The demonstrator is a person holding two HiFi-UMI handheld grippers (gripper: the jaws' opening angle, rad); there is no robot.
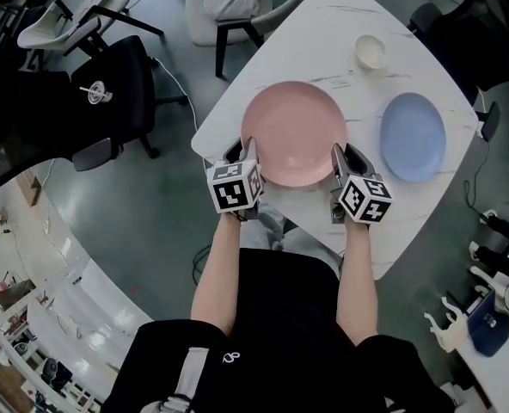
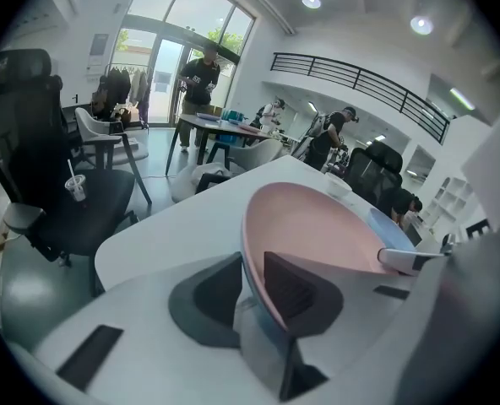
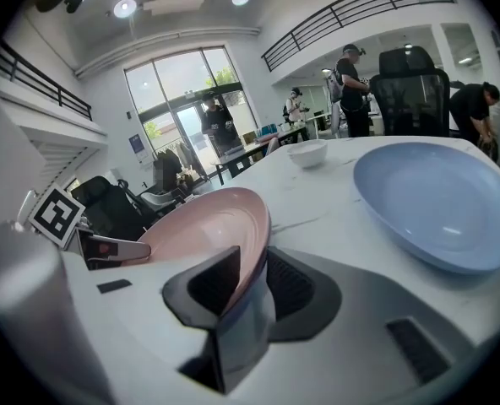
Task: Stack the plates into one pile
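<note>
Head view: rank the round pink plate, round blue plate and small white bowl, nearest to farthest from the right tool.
1. Nearest: round pink plate, its rim between the jaws of the right tool, on the tool's left.
2. Next: round blue plate, lying on the white table to the tool's right.
3. Farthest: small white bowl, at the table's far edge, beyond both plates.

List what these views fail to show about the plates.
Head view: the left tongs and right tongs cover the rim of the pink plate where they straddle it.
Left gripper view: the pink plate hides all but a sliver of the blue plate.
Every view: the pink plate hides its own underside, so whether it rests on the table.
</note>
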